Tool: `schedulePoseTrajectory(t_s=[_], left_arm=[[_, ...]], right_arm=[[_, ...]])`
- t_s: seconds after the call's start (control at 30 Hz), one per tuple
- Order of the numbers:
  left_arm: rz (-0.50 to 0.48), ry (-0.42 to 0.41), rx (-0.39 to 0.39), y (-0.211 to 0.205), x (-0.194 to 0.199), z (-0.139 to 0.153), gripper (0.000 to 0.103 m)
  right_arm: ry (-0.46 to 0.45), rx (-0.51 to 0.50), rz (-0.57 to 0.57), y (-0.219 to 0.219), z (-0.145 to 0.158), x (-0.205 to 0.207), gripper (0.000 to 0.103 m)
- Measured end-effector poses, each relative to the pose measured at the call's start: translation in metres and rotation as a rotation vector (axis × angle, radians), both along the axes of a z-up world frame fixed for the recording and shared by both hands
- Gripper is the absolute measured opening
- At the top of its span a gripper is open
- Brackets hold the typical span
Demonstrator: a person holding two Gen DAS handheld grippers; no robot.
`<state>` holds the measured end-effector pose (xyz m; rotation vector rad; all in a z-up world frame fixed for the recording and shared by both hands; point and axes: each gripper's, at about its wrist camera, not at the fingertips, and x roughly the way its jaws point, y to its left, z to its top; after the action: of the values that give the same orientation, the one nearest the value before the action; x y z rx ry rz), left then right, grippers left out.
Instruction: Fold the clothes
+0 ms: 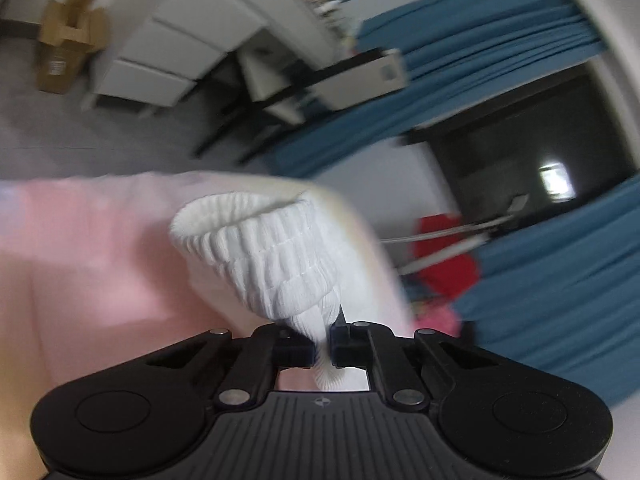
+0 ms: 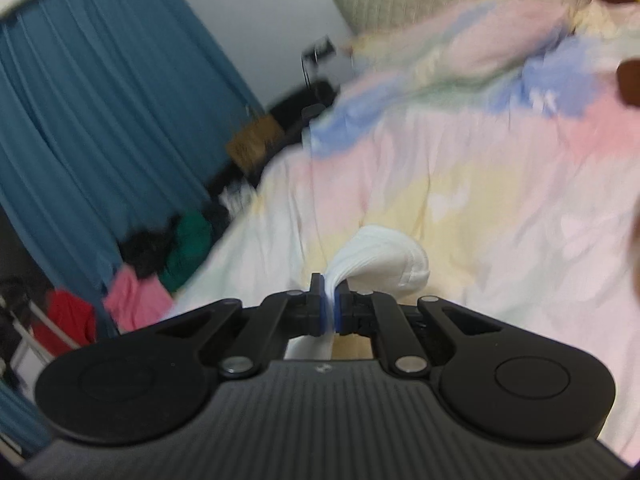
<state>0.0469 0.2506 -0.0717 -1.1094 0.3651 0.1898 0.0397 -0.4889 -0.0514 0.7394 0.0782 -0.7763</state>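
Pastel bedding [image 2: 480, 184] spreads beneath both tools. Left gripper [image 1: 322, 346] pinches a white ribbed sock [image 1: 264, 256]; right gripper [image 2: 329, 308] is clamped on white cloth [image 2: 384, 256].

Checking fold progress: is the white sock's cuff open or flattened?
Open. In the left wrist view the white sock shows a round ribbed cuff mouth, while the left gripper pinches its lower end.

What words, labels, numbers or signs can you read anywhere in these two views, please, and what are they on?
None can be read.
Cardboard box: a pale label on its side, too blurred to read.
Left claw body: a small round emblem, no letters.
Right claw body: the same emblem, no letters.
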Motion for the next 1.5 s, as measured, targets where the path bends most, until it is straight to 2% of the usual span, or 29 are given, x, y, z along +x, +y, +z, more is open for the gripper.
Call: schedulePoseTrajectory(t_s=[0.1, 0.23, 0.3, 0.37, 0.5, 0.57, 0.63, 0.73, 0.8, 0.87, 0.93, 1.03, 1.2, 1.27, 1.33, 1.43, 1.5], left_arm=[[-0.003, -0.147, 0.015, 0.006, -0.004, 0.033, 0.005], [0.003, -0.17, 0.095, 0.008, 0.02, 0.052, 0.005], [0.003, -0.15, 0.15, 0.005, 0.034, 0.054, 0.006], [-0.002, -0.088, 0.192, -0.003, 0.051, 0.044, 0.006], [-0.032, 0.052, 0.187, -0.005, 0.074, 0.014, 0.006], [-0.029, 0.098, 0.197, -0.003, 0.083, 0.002, 0.007], [-0.033, 0.111, 0.215, -0.002, 0.09, -0.004, 0.007], [-0.045, 0.117, 0.234, -0.001, 0.094, -0.007, 0.008], [-0.053, 0.12, 0.257, -0.003, 0.094, -0.006, 0.009], [-0.059, 0.121, 0.275, -0.005, 0.09, -0.005, 0.009], [-0.068, 0.116, 0.276, -0.006, 0.084, -0.004, 0.01], [-0.075, 0.106, 0.26, -0.004, 0.073, 0.0, 0.01], [-0.089, 0.098, 0.217, 0.001, 0.05, 0.007, 0.01], [-0.095, 0.09, 0.204, 0.002, 0.039, 0.009, 0.012], [-0.104, 0.085, 0.193, 0.002, 0.027, 0.011, 0.017], [-0.107, 0.085, 0.164, 0.003, 0.006, 0.012, 0.028], [-0.098, 0.095, 0.131, 0.005, -0.012, 0.014, 0.059]], right_arm=[[-0.07, -0.089, -0.054, 0.009, 0.028, -0.01, 0.008], [-0.056, -0.215, -0.083, 0.007, 0.065, 0.021, 0.008], [0.052, -0.221, -0.054, -0.002, 0.066, 0.062, 0.008], [0.184, -0.238, -0.005, -0.009, 0.049, 0.107, 0.008], [0.419, -0.256, 0.097, -0.016, -0.009, 0.179, 0.008], [0.485, -0.187, 0.106, -0.023, -0.041, 0.2, 0.008], [0.514, -0.126, 0.117, -0.031, -0.067, 0.209, 0.009], [0.469, -0.109, 0.123, -0.031, -0.083, 0.205, 0.011], [0.42, -0.105, 0.128, -0.029, -0.083, 0.196, 0.016], [0.358, -0.093, 0.11, -0.023, -0.079, 0.18, 0.05], [0.292, -0.076, 0.064, -0.011, -0.074, 0.158, 0.064], [0.237, -0.05, 0.009, -0.002, -0.065, 0.124, 0.064], [0.275, -0.092, -0.137, -0.014, -0.042, 0.067, 0.064], [0.293, -0.088, -0.171, -0.023, -0.042, 0.044, 0.064], [0.305, -0.014, -0.179, -0.038, -0.054, 0.026, 0.064], [0.266, 0.185, -0.134, -0.057, -0.082, 0.005, 0.061], [0.264, 0.273, -0.088, -0.065, -0.096, 0.001, 0.06]])
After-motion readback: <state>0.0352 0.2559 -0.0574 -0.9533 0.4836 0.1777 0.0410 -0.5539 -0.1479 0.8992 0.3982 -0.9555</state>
